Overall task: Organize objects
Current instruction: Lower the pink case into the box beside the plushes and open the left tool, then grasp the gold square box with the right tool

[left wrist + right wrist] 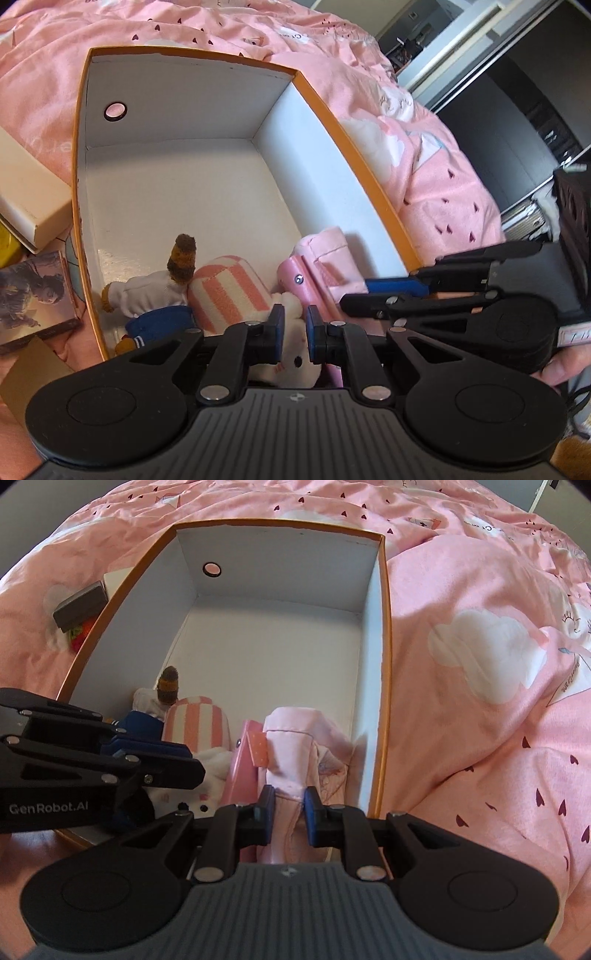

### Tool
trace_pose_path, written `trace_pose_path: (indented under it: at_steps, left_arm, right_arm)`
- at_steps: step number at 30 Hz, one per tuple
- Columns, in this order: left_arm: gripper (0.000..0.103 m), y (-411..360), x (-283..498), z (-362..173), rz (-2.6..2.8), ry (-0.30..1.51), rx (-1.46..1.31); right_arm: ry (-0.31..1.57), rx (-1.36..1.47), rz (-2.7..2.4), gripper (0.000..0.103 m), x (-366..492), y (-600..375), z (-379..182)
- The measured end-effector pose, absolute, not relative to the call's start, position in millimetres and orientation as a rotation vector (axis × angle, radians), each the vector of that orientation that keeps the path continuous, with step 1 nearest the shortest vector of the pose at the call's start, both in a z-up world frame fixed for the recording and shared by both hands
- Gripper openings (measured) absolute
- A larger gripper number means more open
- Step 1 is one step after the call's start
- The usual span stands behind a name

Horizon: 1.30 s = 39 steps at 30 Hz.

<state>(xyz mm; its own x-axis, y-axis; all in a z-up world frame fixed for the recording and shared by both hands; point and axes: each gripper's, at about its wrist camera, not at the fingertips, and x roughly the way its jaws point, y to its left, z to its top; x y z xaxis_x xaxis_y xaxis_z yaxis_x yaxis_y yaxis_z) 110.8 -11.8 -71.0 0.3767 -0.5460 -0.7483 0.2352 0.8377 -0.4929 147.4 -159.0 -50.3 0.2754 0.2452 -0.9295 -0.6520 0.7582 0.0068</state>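
Note:
An orange-rimmed box with a white inside lies on a pink bed cover. At its near end lie a plush doll with white top and blue trousers, a pink-and-white striped plush, a white plush and a pink pouch. My left gripper is shut on the white plush. My right gripper is shut on the pink pouch's fabric; it also shows in the left wrist view.
Left of the box lie a cream carton, a printed picture box, a dark grey case and a strawberry toy. The pink bed cover spreads to the right. Dark furniture stands beyond the bed.

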Motion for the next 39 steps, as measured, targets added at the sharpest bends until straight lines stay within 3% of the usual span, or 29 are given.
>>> trace_pose_path:
  at_steps: [3, 10, 16, 21, 24, 28, 39]
  left_arm:
    - [0.015, -15.3, 110.7, -73.1, -0.515, 1.108, -0.308]
    - [0.013, -21.6, 105.1, -75.8, -0.518, 1.149, -0.268]
    - [0.012, -17.1, 99.6, -72.3, -0.516, 1.109, -0.267]
    - [0.015, -15.9, 90.9, -61.6, -0.509, 1.057, -0.224]
    - [0.020, -11.4, 86.0, -50.8, -0.486, 1.014, -0.204]
    - [0.025, 0.7, 81.7, -34.4, -0.461, 0.961, -0.216]
    - [0.026, 56.5, 75.3, -10.4, -0.330, 0.923, -0.265]
  right_arm:
    - [1.107, -0.440, 0.641, 0.020, 142.3, -158.4, -50.1]
    - [1.003, -0.523, 0.670, 0.036, 122.7, -153.8, -51.1]
    - [0.956, -0.522, 0.646, 0.047, 118.4, -152.6, -45.0]
    - [0.905, -0.525, 0.636, 0.050, 108.7, -155.6, -35.3]
    - [0.851, -0.532, 0.617, 0.062, 103.3, -155.4, -28.4]
    - [0.809, -0.509, 0.631, 0.062, 99.7, -149.8, -19.6]
    - [0.709, -0.433, 0.743, 0.062, 85.9, -102.8, -4.8]
